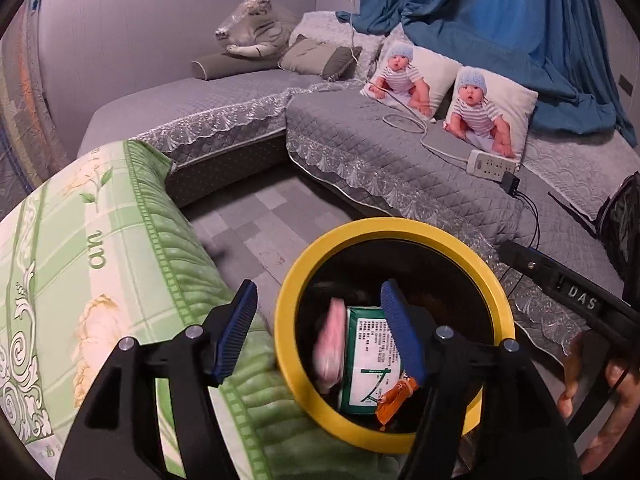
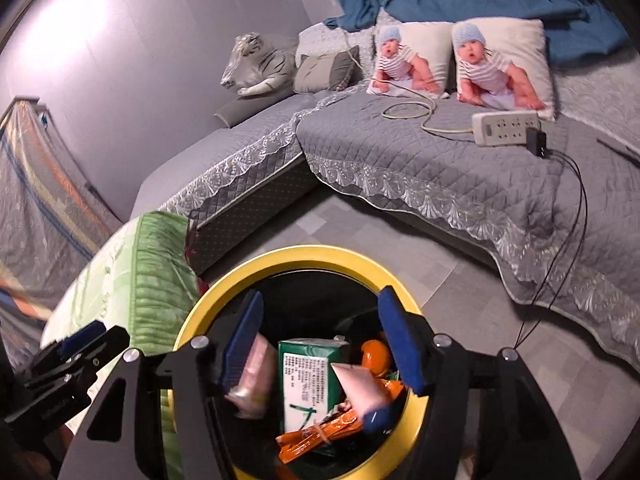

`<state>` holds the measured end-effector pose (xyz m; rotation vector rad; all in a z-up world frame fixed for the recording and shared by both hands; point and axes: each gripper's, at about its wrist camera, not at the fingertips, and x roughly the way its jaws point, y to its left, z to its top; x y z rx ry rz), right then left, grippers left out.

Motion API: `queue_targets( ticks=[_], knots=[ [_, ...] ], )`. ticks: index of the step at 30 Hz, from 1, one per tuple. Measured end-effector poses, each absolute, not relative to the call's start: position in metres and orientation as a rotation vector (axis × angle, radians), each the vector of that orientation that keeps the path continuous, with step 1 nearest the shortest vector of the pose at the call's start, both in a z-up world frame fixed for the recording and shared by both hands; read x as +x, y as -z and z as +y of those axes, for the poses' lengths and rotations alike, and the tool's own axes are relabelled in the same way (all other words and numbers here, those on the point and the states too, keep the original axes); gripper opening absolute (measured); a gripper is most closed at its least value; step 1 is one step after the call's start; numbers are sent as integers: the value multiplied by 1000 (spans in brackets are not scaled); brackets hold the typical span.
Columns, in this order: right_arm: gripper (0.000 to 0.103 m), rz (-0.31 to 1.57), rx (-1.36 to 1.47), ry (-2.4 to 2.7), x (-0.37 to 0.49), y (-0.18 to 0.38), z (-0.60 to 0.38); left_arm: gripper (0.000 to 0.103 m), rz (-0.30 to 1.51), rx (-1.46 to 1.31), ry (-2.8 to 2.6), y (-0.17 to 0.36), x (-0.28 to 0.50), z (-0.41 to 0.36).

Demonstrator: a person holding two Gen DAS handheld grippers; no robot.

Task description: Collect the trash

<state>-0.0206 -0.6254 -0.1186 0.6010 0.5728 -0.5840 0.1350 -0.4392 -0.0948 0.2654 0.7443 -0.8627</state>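
Note:
A yellow-rimmed trash bin (image 1: 496, 280) stands on the floor; it also shows in the right wrist view (image 2: 320, 254). Inside lie a green-and-white packet (image 1: 368, 364) (image 2: 308, 376), an orange wrapper (image 1: 394, 398) (image 2: 320, 436) and a pink item (image 1: 330, 348) that looks blurred (image 2: 252, 376). A pink tube with a blue cap (image 2: 362, 394) lies on the pile. My left gripper (image 1: 320, 332) is open over the bin's left rim, empty. My right gripper (image 2: 320, 340) is open above the bin's mouth, empty.
A green floral quilt (image 1: 100, 260) (image 2: 152, 272) lies left of the bin. A grey quilted sofa (image 1: 400, 160) (image 2: 440, 168) carries baby-print cushions (image 1: 486, 112), a power strip (image 2: 506, 128) with cables, and a plush tiger (image 1: 252, 26). Grey tiled floor (image 1: 256, 224) lies between.

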Motion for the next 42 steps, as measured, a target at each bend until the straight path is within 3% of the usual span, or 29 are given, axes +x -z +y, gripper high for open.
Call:
queue_targets(
  ticks=[6,12,18,20,24,31,42],
  knots=[
    [58,523,532,631,-41,95,-599,61,672,169,810,67,141,-379],
    [60,476,393,573,-27,70,-531,63,503,120,627,38,148,-268],
    [65,431,295,368,2,56,-436,74,389,68,432,25,136,-149],
    [68,422,283,292,9,53,-407,84,349,52,360,25,123,-110],
    [76,388,209,146,23,46,-334,94,289,25,241,24,96,-56],
    [95,317,115,55,27,30,-258,95,257,-12,108,18,66,-5],
    [95,294,48,65,23,24,-221,95,217,32,17,7,49,7]
  ],
)
